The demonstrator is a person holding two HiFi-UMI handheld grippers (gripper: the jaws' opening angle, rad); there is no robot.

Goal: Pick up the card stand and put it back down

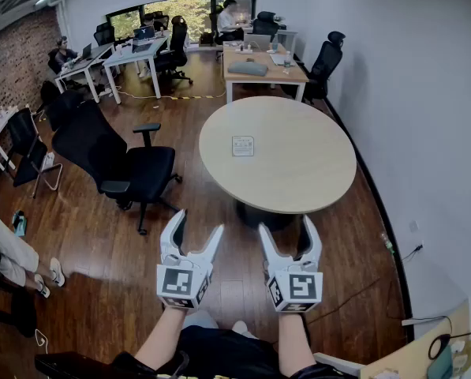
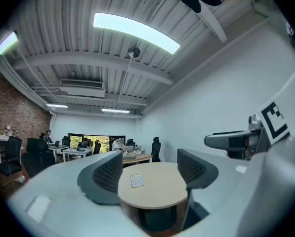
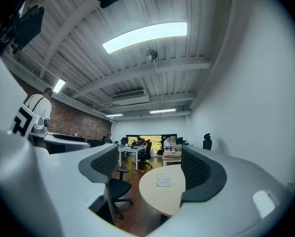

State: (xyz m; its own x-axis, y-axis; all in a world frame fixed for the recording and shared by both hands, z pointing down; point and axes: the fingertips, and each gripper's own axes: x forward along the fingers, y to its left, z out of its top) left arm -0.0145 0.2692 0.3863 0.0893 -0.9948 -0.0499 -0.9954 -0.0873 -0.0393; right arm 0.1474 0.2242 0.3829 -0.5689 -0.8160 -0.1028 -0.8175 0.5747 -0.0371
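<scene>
A small card stand (image 1: 243,145) with a white printed card stands upright on the round pale wooden table (image 1: 298,172), left of its middle. Both gripper views show the card stand (image 2: 137,180) (image 3: 163,180) far ahead between the jaws. My left gripper (image 1: 192,231) and right gripper (image 1: 287,238) hang side by side in the air well short of the table's near edge. Each stands open with nothing between its fingers. They point level toward the table.
A black office chair (image 1: 128,168) stands left of the table. A white wall (image 1: 424,93) runs close along the table's right side. Desks with people seated at them (image 1: 140,50) fill the far end of the room. A person's legs (image 1: 14,259) show at the left edge.
</scene>
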